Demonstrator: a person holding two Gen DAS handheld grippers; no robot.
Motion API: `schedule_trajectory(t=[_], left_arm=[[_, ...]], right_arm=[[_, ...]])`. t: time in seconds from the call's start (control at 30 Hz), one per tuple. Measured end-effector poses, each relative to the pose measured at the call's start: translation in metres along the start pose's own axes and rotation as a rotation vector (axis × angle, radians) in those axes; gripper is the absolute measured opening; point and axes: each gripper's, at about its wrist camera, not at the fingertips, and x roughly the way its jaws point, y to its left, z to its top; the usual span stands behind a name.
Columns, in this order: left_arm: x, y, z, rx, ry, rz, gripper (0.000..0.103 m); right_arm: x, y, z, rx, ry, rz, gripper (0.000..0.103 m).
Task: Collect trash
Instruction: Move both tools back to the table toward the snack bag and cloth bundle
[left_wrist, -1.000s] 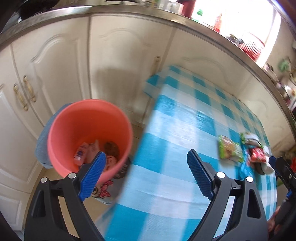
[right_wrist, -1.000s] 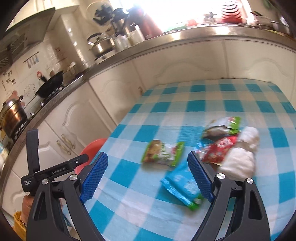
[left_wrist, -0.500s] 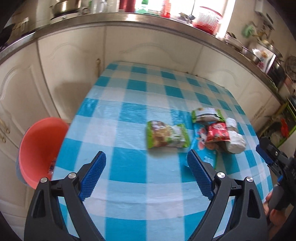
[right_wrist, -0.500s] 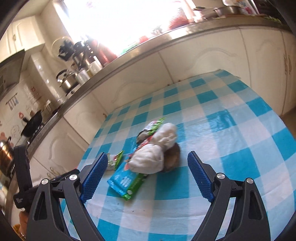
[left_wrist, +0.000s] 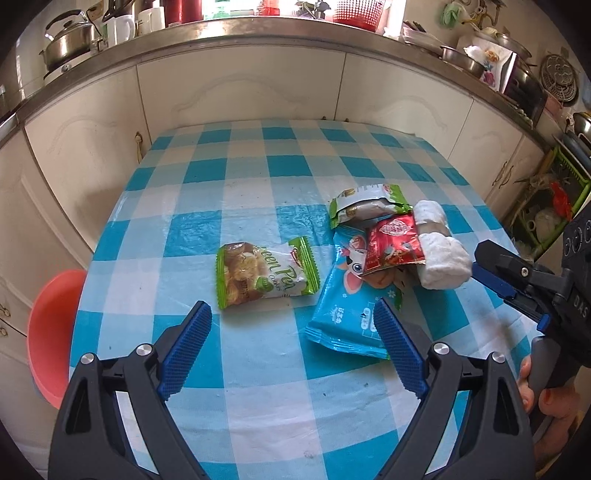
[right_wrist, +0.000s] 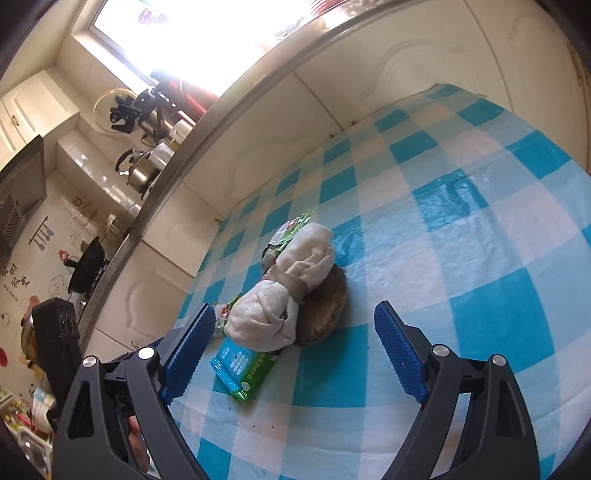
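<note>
1. Left gripper (left_wrist: 291, 343): jaws spread wide, nothing between the blue ribbed pads (left_wrist: 186, 341); it tilts downward from the near edge of the scene.
2. Right gripper (right_wrist: 295, 347): jaws likewise wide apart and empty, pointing down at a shallower slant.
3. Right gripper as seen in the left wrist view, at the right: black body, blue-padded fingers aimed leftward.
4. Hand (left_wrist: 546, 395): fingers wrapped around the right gripper's handle, low at the right edge.

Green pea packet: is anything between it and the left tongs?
Nothing visible. The green pea packet lies alone on bare tablecloth, just ahead of the open left tongs; the other wrappers sit to its right.
</note>
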Motion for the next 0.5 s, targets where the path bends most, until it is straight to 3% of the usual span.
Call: schedule_trajectory(t=[0.3,0.5], left_arm=[[0.030,0.022,0.008,-0.094,0.035,0.013,0.090],[0.051,0.028,0.016,-0.116,0.046,-0.003,0.090]], right_arm=[[0.015,0.023,0.001,-0.125,0.000,-0.031,0.087],[0.022,0.026,0.002,-0.138,0.010,-0.056,0.087]])
